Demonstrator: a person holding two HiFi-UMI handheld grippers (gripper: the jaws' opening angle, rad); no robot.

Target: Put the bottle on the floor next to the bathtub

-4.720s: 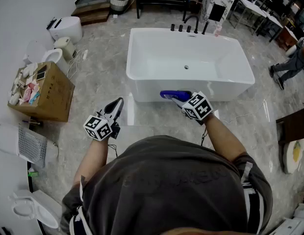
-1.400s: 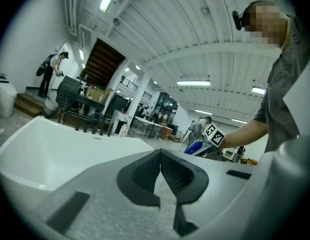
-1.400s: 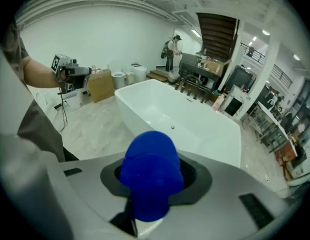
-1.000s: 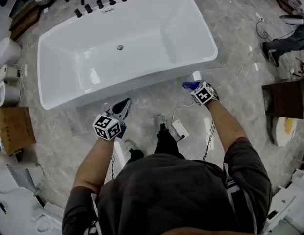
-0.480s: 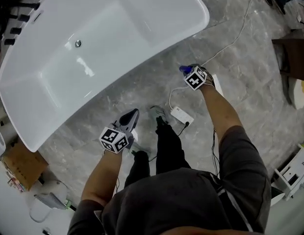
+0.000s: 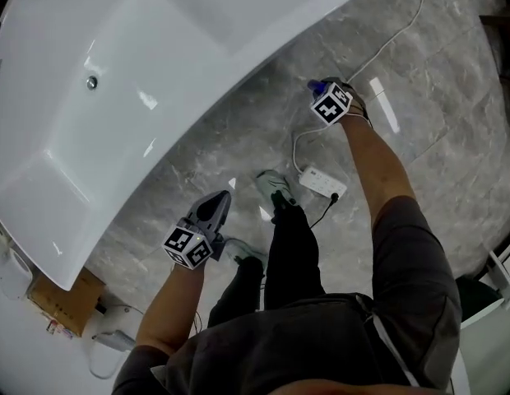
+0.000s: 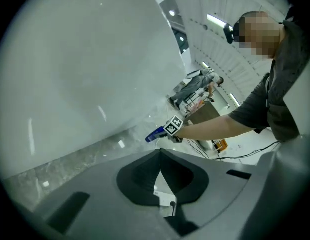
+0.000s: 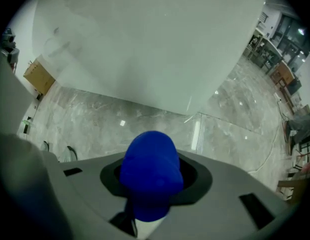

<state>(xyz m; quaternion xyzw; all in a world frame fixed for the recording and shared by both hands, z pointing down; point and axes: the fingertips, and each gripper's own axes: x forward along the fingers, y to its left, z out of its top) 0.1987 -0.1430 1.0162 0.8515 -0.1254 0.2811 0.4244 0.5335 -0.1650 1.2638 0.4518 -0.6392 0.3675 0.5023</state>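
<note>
The blue bottle (image 8: 151, 170) sits between the jaws of my right gripper (image 6: 327, 95), which is shut on it. In the head view only the bottle's blue end (image 6: 316, 85) shows past the marker cube, low over the grey marble floor, a short way off the white bathtub (image 6: 156, 64). In the right gripper view the tub's outer wall (image 8: 145, 44) rises just ahead of the bottle. My left gripper (image 6: 215, 204) hangs shut and empty near the person's knees. In its own view its tips (image 7: 160, 153) meet, and the right gripper with the bottle (image 7: 155, 134) shows beyond.
A white power strip (image 6: 323, 184) with its cable lies on the floor between the arms, by the person's shoes (image 6: 273, 189). A cardboard box (image 6: 64, 301) stands at the lower left. Another person (image 7: 194, 86) is far off in the room.
The person has moved round the tub and bent over, and the view has swung so the tub fills the upper left. The right gripper has carried the bottle outward and down beside the tub.
</note>
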